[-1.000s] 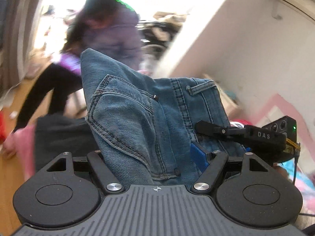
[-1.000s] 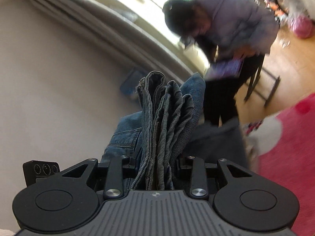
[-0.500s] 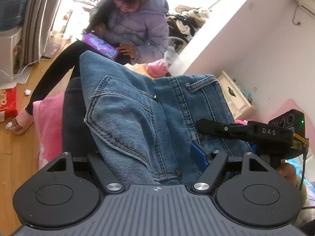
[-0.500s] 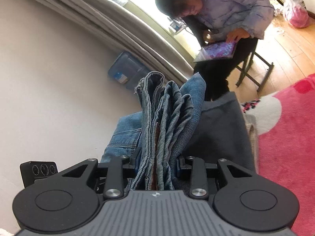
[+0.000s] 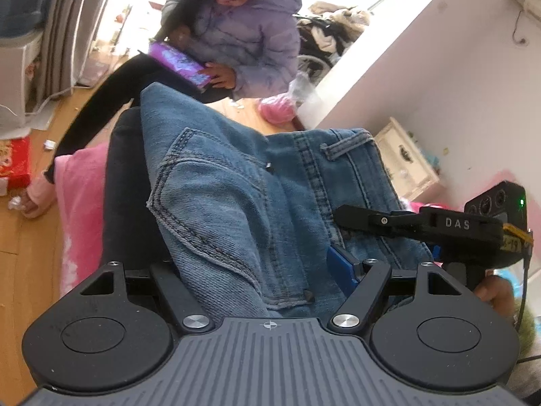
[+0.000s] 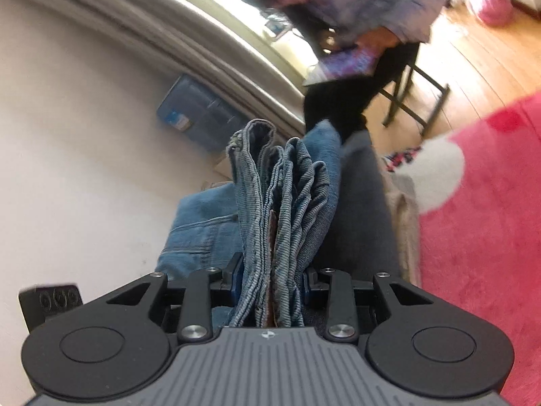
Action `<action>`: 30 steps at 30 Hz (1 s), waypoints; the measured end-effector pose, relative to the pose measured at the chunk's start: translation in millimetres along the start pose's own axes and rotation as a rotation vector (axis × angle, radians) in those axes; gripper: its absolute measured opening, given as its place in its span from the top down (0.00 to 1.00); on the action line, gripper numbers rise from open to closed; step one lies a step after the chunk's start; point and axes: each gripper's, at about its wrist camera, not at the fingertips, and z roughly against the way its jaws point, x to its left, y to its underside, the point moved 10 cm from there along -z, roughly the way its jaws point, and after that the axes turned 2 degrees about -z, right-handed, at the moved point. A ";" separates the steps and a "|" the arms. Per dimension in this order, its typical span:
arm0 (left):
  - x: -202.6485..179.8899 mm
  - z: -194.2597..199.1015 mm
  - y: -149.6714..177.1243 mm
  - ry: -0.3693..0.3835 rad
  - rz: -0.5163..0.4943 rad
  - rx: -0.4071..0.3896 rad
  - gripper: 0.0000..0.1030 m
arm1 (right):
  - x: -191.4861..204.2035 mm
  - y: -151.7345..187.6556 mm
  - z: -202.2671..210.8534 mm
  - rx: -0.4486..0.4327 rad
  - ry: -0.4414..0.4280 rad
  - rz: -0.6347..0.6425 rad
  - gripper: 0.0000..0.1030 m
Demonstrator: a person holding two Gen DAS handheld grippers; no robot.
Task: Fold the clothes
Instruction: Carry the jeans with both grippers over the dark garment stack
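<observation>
Jeans, blue denim, bunched (image 5: 257, 203) — held up between both grippers above a dark grey cloth (image 5: 126, 203) and a pink fleecy blanket (image 6: 483, 237). Back pocket with double stitching faces the left wrist camera; stacked ribbed folds (image 6: 277, 230) face the right. Left gripper (image 5: 267, 270): jaws set wide, a thick wad of denim filling the gap. Right gripper (image 6: 272, 279): jaws narrow, clamped on the folded layers. Beyond, a seated person in a lilac puffer jacket (image 5: 250, 30) — holding a purple tablet (image 5: 179, 64). Small cream wooden cabinet (image 5: 405, 162) against the white wall.
</observation>
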 end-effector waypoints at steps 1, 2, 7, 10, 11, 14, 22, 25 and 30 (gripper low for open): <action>2.1 -0.2 1.4 -0.011 -0.012 0.000 0.29 | -4.7 -0.1 1.1 -0.001 -0.006 -0.020 0.62; 3.4 0.6 2.7 -0.020 -0.026 0.002 0.29 | -10.2 0.3 2.3 -0.001 -0.005 -0.045 0.59; 10.9 11.7 -3.6 -0.101 -0.072 -0.030 0.22 | -28.9 0.0 10.4 -0.016 0.032 -0.103 0.49; 12.6 26.4 -16.8 -0.122 -0.064 -0.087 0.20 | -33.7 -6.7 23.4 -0.060 0.048 -0.107 0.46; 12.5 31.2 -22.3 -0.130 -0.065 -0.109 0.19 | -34.6 -11.4 28.8 -0.086 0.054 -0.103 0.45; 6.4 42.7 -39.9 -0.143 -0.083 -0.186 0.19 | -35.6 -26.7 50.3 -0.180 0.075 -0.091 0.44; -28.3 33.0 -47.8 -0.086 -0.213 -0.224 0.20 | 28.4 -7.8 69.9 -0.228 0.088 0.349 0.71; -13.0 17.3 -32.2 -0.131 -0.211 -0.188 0.21 | 13.0 18.5 34.1 -0.105 0.176 0.443 0.78; 2.2 0.0 -16.7 -0.153 -0.224 -0.146 0.21 | -16.2 20.2 0.7 -0.103 0.292 0.460 0.83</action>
